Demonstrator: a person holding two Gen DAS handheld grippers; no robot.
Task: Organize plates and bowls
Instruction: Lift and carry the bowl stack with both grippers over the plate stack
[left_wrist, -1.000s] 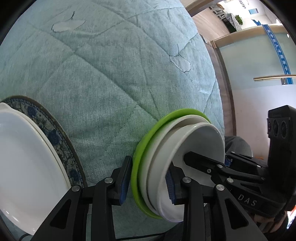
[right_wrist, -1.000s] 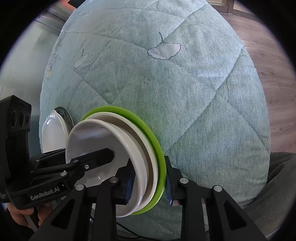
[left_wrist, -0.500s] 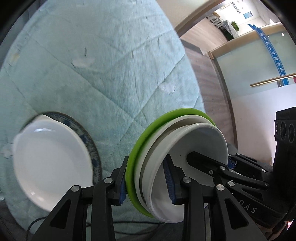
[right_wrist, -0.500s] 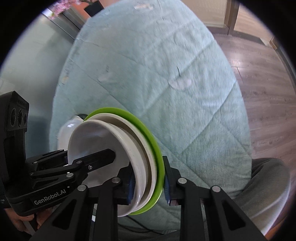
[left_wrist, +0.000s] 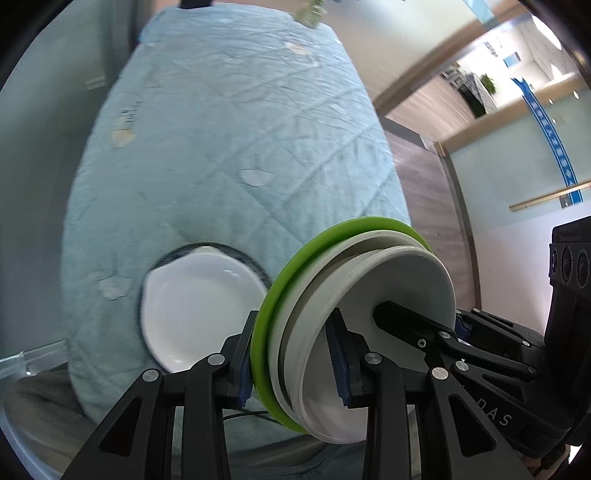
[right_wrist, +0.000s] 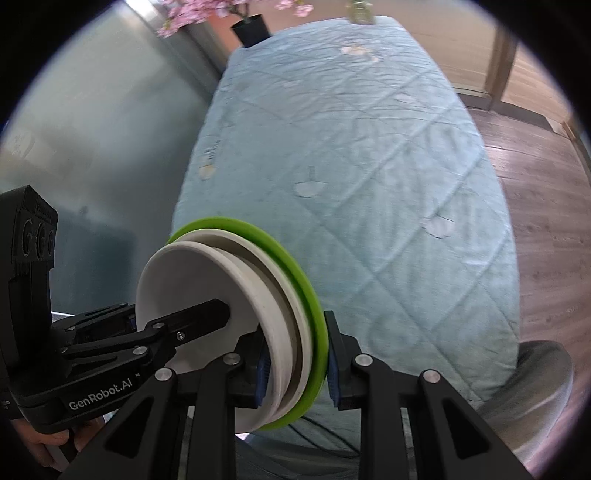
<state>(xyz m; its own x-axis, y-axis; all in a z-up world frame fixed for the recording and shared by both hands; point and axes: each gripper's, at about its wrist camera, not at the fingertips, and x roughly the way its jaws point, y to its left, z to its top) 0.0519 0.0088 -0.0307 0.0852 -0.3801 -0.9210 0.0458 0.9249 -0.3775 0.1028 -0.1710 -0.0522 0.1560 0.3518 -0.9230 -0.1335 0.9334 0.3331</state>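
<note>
My left wrist camera sits just behind my left claw (left_wrist: 291, 363) and looks forward along its fingers, down over the table (left_wrist: 229, 155) draped in a quilted teal cloth; the stack of plates (left_wrist: 354, 317) fills the near foreground between the fingers, with my right claw (left_wrist: 436, 339) coming in from the right. My right wrist camera sits behind my right claw (right_wrist: 295, 365), facing the same way down the table (right_wrist: 369, 155), equally close to the stack of plates (right_wrist: 236, 317), with my left claw (right_wrist: 159, 332) entering from the left. Both views share the stack, the cloth-covered table and the opposite claw.
</note>
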